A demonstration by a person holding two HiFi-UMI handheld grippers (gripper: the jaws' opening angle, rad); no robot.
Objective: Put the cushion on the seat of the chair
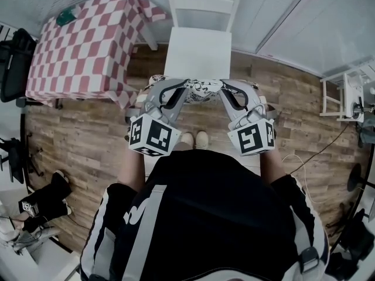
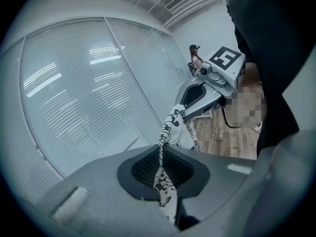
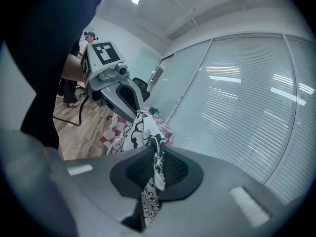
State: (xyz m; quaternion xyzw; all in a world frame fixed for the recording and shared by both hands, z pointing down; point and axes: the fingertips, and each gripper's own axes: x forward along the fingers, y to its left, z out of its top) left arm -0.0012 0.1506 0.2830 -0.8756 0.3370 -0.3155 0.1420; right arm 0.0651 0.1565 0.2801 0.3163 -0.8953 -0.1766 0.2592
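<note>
The cushion (image 1: 200, 89), white with a black floral print, hangs between my two grippers just in front of the white chair's seat (image 1: 197, 51). My left gripper (image 1: 177, 91) is shut on the cushion's left edge, and the fabric (image 2: 165, 132) runs pinched through its jaws. My right gripper (image 1: 227, 91) is shut on the right edge, with the cloth (image 3: 152, 174) clamped between its pads. In each gripper view the other gripper shows across the cushion: the right one (image 2: 197, 95) and the left one (image 3: 129, 102). The chair back (image 1: 203, 3) stands against the wall.
A table under a red-and-white checked cloth (image 1: 82, 45) stands left of the chair, with a small green thing (image 1: 65, 17) on it. A white rack (image 1: 345, 95) is at the right. My shoes (image 1: 194, 139) are on the wooden floor (image 1: 88, 151), and cables trail at the right.
</note>
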